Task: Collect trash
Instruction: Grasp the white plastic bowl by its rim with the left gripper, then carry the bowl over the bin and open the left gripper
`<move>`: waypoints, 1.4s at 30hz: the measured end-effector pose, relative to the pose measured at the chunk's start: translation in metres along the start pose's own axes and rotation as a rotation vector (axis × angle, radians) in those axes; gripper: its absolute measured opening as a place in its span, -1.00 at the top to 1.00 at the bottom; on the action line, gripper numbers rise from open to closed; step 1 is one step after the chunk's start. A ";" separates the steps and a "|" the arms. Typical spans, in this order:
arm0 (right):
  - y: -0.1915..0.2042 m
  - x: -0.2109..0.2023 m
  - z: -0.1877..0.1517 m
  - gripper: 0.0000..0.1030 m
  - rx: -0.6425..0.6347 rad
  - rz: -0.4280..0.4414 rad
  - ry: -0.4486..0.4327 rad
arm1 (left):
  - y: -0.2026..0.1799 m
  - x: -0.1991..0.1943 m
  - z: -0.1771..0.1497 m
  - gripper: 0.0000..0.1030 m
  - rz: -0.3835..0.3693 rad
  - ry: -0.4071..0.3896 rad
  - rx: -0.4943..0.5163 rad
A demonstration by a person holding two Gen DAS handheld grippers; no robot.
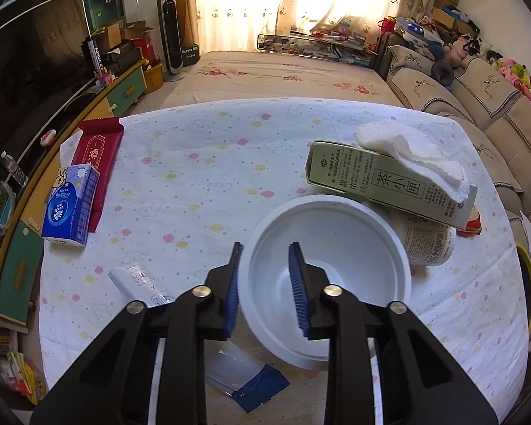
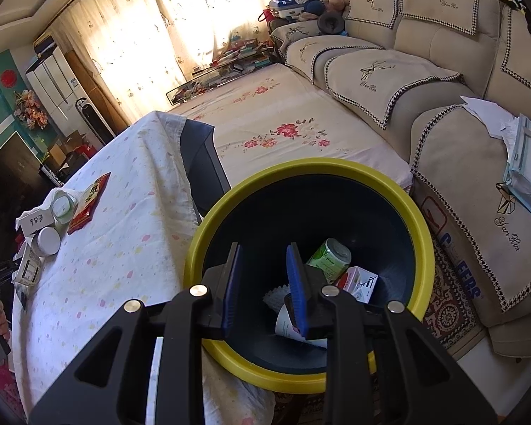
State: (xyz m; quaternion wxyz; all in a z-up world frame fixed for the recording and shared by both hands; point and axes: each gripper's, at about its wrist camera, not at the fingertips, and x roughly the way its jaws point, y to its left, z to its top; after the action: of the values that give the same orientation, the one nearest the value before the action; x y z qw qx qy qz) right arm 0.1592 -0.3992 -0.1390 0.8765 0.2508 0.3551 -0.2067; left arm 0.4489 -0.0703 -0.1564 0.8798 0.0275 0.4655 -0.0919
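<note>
A white plastic bowl stands on the dotted tablecloth. My left gripper straddles its near-left rim, one pad against the outer wall and the other inside, shut on it. Behind the bowl lie a green tea carton, a crumpled white tissue draped over the carton, and a tipped paper cup. A blue and white wrapper lies under the gripper. My right gripper hovers over the yellow-rimmed dark bin, with a narrow gap and nothing between its pads. A green can and a small carton lie in the bin.
On the table's left side are a blue tissue pack, a red packet and a white remote. A beige sofa stands behind the bin. A flowered mattress lies beyond the table, and a low cabinet runs along the left.
</note>
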 end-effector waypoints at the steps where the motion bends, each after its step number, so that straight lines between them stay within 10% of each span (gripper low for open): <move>1: 0.000 0.000 0.000 0.51 0.000 0.001 0.000 | 0.000 0.000 -0.001 0.71 0.009 -0.001 0.004; 20: -0.001 -0.015 -0.004 0.51 -0.001 0.052 -0.028 | -0.023 -0.102 -0.039 0.85 0.068 -0.160 0.068; 30: -0.023 -0.024 -0.006 0.51 0.031 0.072 -0.055 | -0.125 -0.170 -0.069 0.85 -0.159 -0.215 0.198; 42: -0.074 -0.056 -0.004 0.51 0.091 0.020 -0.130 | -0.329 -0.155 -0.091 0.85 -0.440 -0.146 0.474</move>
State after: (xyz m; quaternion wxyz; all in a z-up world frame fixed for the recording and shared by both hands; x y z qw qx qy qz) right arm 0.0799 -0.4444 -0.1226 0.8875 0.2800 0.2850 -0.2295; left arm 0.2280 -0.3598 -0.0679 0.8391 0.1234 0.3616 -0.3872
